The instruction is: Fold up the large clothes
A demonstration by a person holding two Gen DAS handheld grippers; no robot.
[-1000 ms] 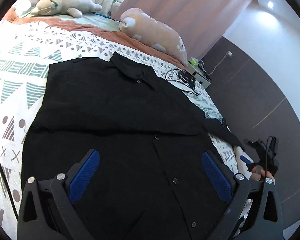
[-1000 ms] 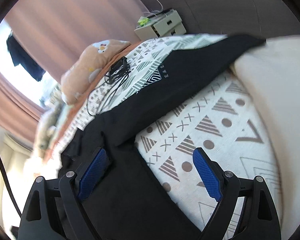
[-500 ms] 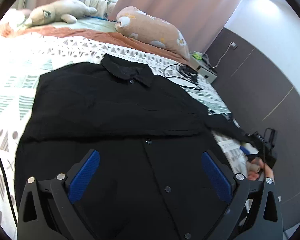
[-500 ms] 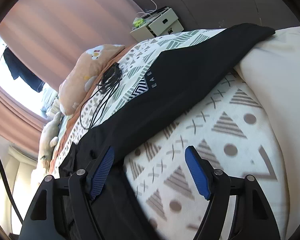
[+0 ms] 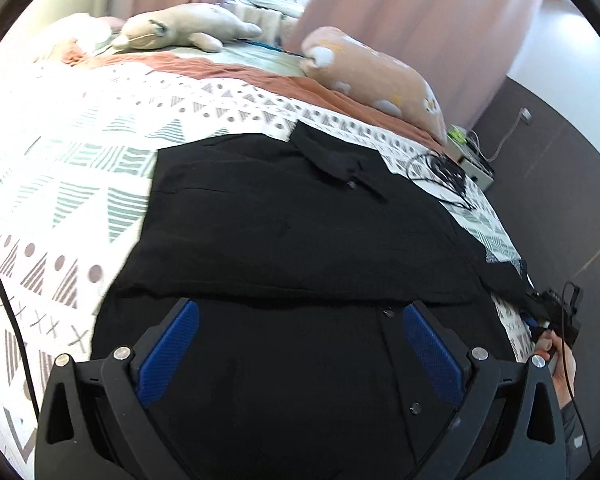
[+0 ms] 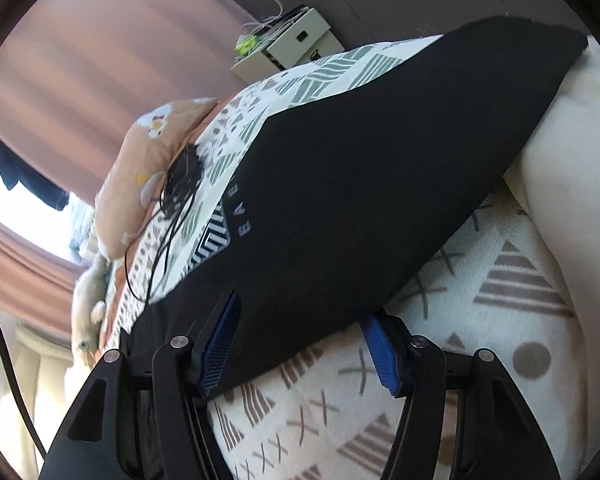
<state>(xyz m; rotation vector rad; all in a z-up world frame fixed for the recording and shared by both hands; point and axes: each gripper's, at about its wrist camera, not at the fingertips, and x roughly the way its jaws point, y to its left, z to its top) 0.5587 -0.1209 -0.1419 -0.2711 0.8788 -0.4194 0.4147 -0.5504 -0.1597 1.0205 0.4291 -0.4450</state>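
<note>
Right gripper (image 6: 300,344) first: its blue fingers (image 6: 220,344) are about half open and closing in, with the edge of the black sleeve (image 6: 360,168) sitting between them. The left pad is right against the fabric, the right one (image 6: 380,356) is at the sleeve's lower edge, but they don't look like they're pinching it yet. The sleeve runs away from the fingers up toward the far corner of the bed (image 6: 500,280), lying flat over the patterned cover, and its end rests against a cream cushion (image 6: 572,160). There's a printed patch with letters on it near the bed cover's pattern, beside the sleeve.

Left gripper (image 5: 296,352) has its fingers (image 5: 168,352) spread wide with nothing held, hovering over the lower front of the shirt (image 5: 292,232). The shirt is spread out on the bed, collar (image 5: 336,160) pointing away, buttons down the middle, and one sleeve folded across the chest so there's a crease running right above the fingers.

Further out: a tangle of black cable (image 5: 444,172) beside the shirt, an orange pillow (image 5: 372,80) and a plush seal (image 5: 180,28) at the head of the bed, pink curtains (image 5: 420,20) behind. The person's hand (image 5: 552,348) with the right gripper shows at the far right edge of the left view.
</note>
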